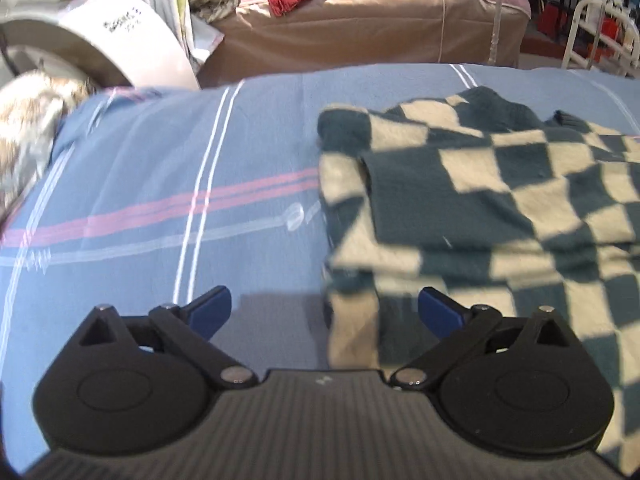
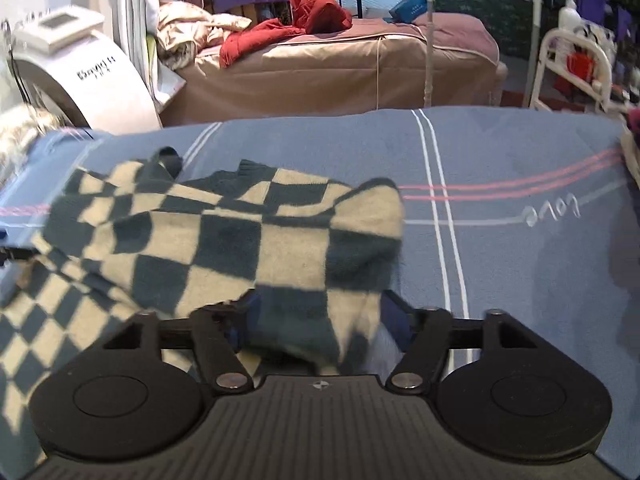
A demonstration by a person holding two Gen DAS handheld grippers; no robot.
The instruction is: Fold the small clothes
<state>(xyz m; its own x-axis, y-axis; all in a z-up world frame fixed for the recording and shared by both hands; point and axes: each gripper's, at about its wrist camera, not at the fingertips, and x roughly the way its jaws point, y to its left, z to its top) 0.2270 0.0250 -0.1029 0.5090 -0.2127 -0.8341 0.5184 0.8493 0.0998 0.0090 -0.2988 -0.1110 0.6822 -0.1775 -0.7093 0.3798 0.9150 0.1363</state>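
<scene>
Now the left tongs [image 1: 324, 312] stand wide and empty over the blue striped bed [image 1: 160, 184], beside the checkered sweater [image 1: 480, 200]; the right tongs [image 2: 316, 320] seem clenched on its near corner, probably to fold it over; its long axis appears to run left to right.

My left gripper [image 1: 325, 312] and right gripper [image 2: 318, 322] look alike: black ribbed bodies, round discs, silver pivot screws, blue fingertip pads [image 1: 212, 312].
</scene>
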